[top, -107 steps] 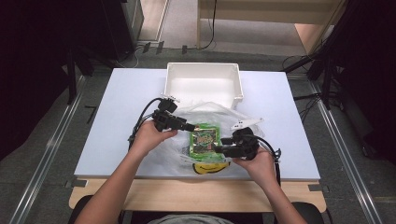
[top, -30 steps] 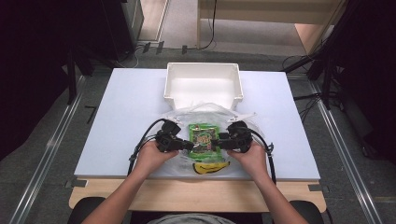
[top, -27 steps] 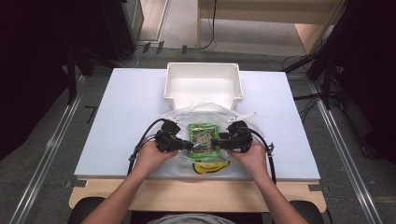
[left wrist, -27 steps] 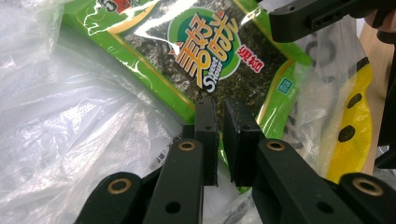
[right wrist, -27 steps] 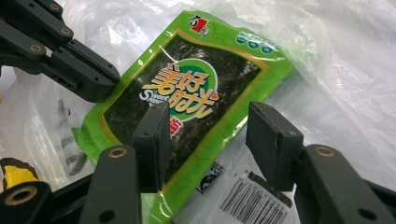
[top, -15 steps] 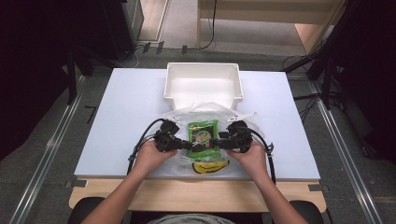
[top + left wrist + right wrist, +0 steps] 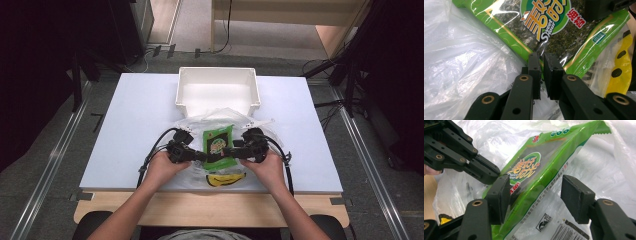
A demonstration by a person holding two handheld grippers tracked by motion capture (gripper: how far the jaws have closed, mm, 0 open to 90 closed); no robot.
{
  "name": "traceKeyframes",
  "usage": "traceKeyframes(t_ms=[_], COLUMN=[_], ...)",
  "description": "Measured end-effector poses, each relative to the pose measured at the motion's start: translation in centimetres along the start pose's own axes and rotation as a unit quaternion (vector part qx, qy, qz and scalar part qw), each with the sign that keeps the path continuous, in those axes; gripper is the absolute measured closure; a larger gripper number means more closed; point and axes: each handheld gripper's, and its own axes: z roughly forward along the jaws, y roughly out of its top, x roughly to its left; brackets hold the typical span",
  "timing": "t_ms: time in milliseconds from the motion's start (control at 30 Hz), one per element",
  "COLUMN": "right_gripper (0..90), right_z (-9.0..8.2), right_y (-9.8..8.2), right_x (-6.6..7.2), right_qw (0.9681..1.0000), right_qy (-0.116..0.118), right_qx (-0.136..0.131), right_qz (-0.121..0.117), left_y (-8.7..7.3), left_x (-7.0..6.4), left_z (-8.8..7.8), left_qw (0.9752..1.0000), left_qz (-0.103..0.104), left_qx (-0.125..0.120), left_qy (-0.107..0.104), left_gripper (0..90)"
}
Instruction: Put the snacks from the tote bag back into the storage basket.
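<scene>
A green seaweed snack packet (image 7: 219,145) lies tilted over a clear plastic bag (image 7: 215,117) at the table's near middle. My left gripper (image 7: 202,156) is shut on the packet's left edge. In the left gripper view its pads (image 7: 535,67) pinch the green rim of the packet (image 7: 549,22). My right gripper (image 7: 231,151) reaches in from the right. Its jaws have just been opening and stand wide around the packet (image 7: 544,162), the right pad (image 7: 574,195) well clear of it. The left gripper (image 7: 495,173) shows at the packet's far edge.
A white bin (image 7: 217,87) stands empty just beyond the bag. A yellow item with black spots (image 7: 222,179) lies inside the bag near the table's front edge. Bare white table (image 7: 135,125) stretches to both sides.
Since the earliest frame my left gripper has come down and right to the packet's edge, and the packet sits slightly farther from the front. Over the last second both hands stay put.
</scene>
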Motion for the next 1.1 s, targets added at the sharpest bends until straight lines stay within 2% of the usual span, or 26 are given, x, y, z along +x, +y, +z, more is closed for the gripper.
traceKeyframes(t_ms=[133, 167, 267, 367, 600, 833, 900, 1100], right_gripper=[42.2, 42.5, 42.8, 48.4, 60.1, 67.7, 69.9, 73.8], right_z=[0.3, 0.3, 0.6, 0.6, 0.0, -0.6, -0.9, -1.5], right_y=[0.3, 0.3, 0.6, 0.7, 0.8, 0.9, 1.0, 1.2], right_x=[0.0, 0.0, -0.1, -0.4, -0.4, -0.2, -0.1, 0.1], right_qw=[1.0000, 1.0000, 0.9998, 0.9999, 0.9998, 0.9993, 0.9988, 0.9982], right_qy=[-0.001, 0.000, -0.012, -0.009, 0.011, 0.023, 0.031, 0.036], right_qx=[0.006, 0.007, 0.016, 0.013, -0.001, -0.018, -0.026, -0.041], right_qz=[0.002, 0.002, -0.001, 0.006, 0.016, 0.022, 0.029, 0.027], left_y=[0.0, 0.0, 0.1, 0.1, 0.1, 0.0, 0.0, -0.1], left_x=[-0.1, -0.2, -0.3, -0.2, -0.1, 0.0, -0.2, -0.2], left_z=[0.5, 0.8, 0.9, 1.0, 1.0, 0.7, 0.7, 0.7], left_qw=[0.9999, 0.9996, 0.9998, 0.9998, 0.9999, 0.9998, 0.9998, 0.9997], left_qz=[0.001, 0.006, 0.004, 0.003, 0.002, -0.007, -0.007, -0.010], left_qx=[0.011, 0.022, 0.017, 0.016, 0.014, 0.004, 0.006, 0.005], left_qy=[0.008, 0.016, 0.013, 0.011, 0.005, -0.017, -0.019, -0.023], left_gripper=[84.5, 83.9, 83.4, 83.4, 82.4, 78.2, 77.4, 76.2])
